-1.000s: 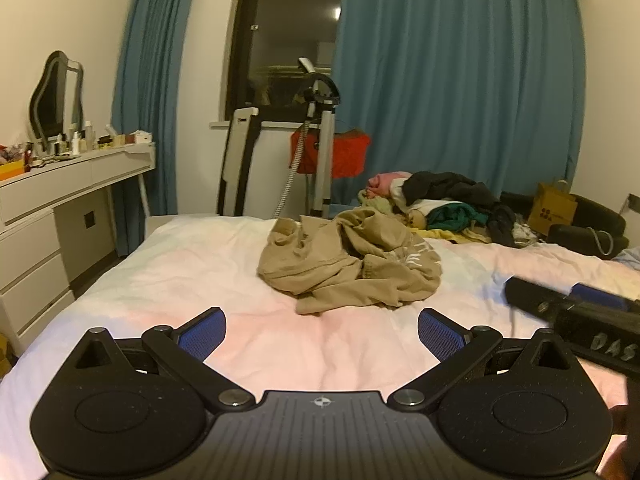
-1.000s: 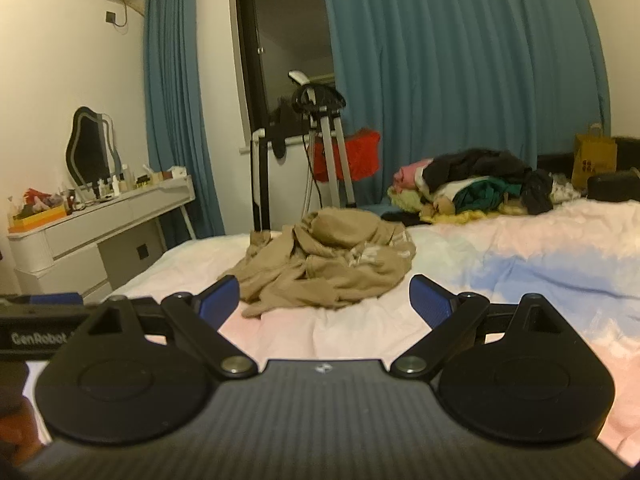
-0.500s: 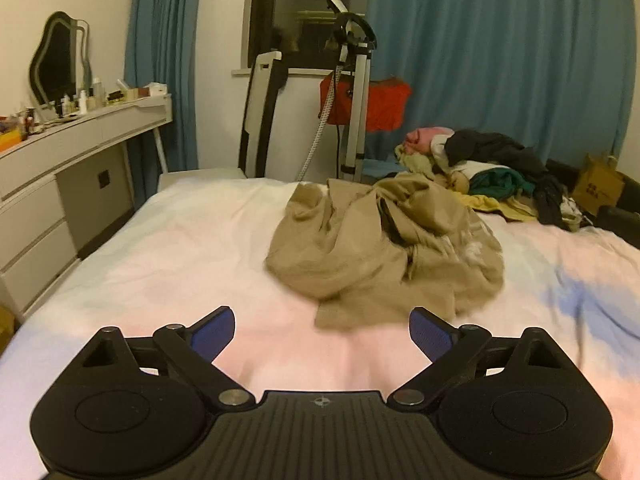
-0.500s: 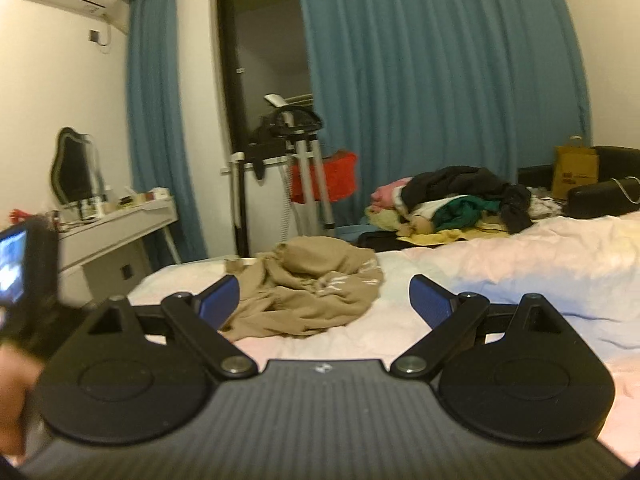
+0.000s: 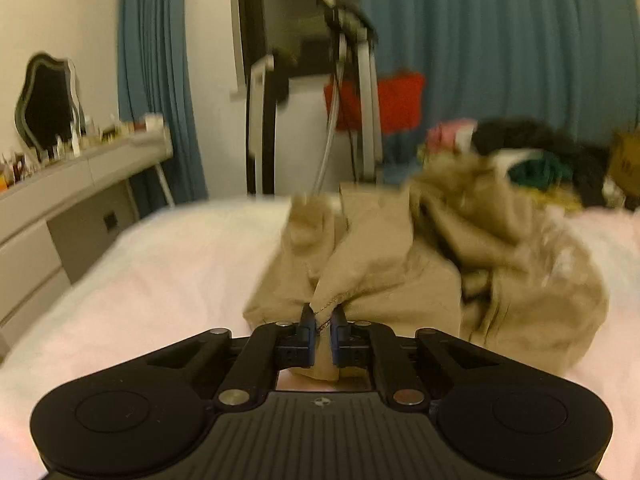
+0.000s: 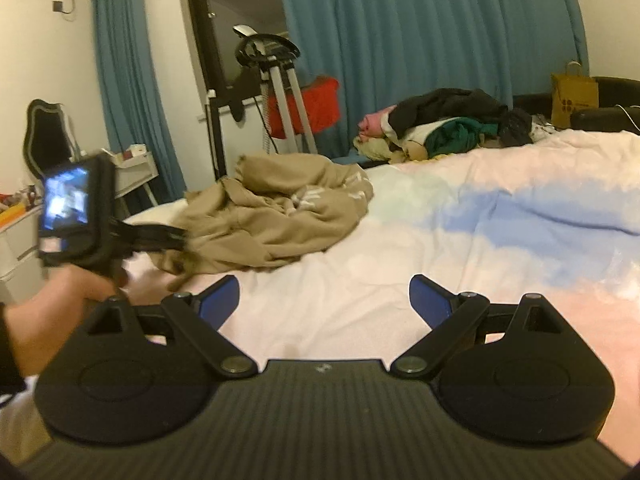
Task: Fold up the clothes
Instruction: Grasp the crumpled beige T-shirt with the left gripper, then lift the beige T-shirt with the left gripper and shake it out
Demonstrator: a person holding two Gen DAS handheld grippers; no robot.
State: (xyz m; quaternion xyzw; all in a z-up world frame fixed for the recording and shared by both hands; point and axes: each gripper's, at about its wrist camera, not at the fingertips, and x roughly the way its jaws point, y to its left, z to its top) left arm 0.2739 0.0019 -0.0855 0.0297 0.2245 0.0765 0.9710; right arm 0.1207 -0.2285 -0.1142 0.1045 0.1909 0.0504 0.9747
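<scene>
A crumpled tan garment (image 5: 420, 264) lies in a heap on the pale pink bed sheet (image 5: 152, 280). My left gripper (image 5: 323, 322) is shut on the garment's near hem edge, with a fold of cloth pinched between the blue pads. In the right wrist view the same tan garment (image 6: 276, 216) lies at centre left, and the left gripper's body (image 6: 80, 212) reaches into its near left edge, held by a hand. My right gripper (image 6: 324, 300) is open and empty, hovering above the sheet, apart from the garment.
A pile of other clothes (image 6: 444, 128) sits at the bed's far side. A white dresser (image 5: 60, 200) with a mirror stands at left. A metal stand (image 6: 276, 92) with a red cloth and blue curtains are behind the bed. A paper bag (image 6: 574, 94) stands far right.
My left gripper moved forward to the tan garment and closed on its near edge. My right gripper stayed open and drifted slightly closer over the sheet.
</scene>
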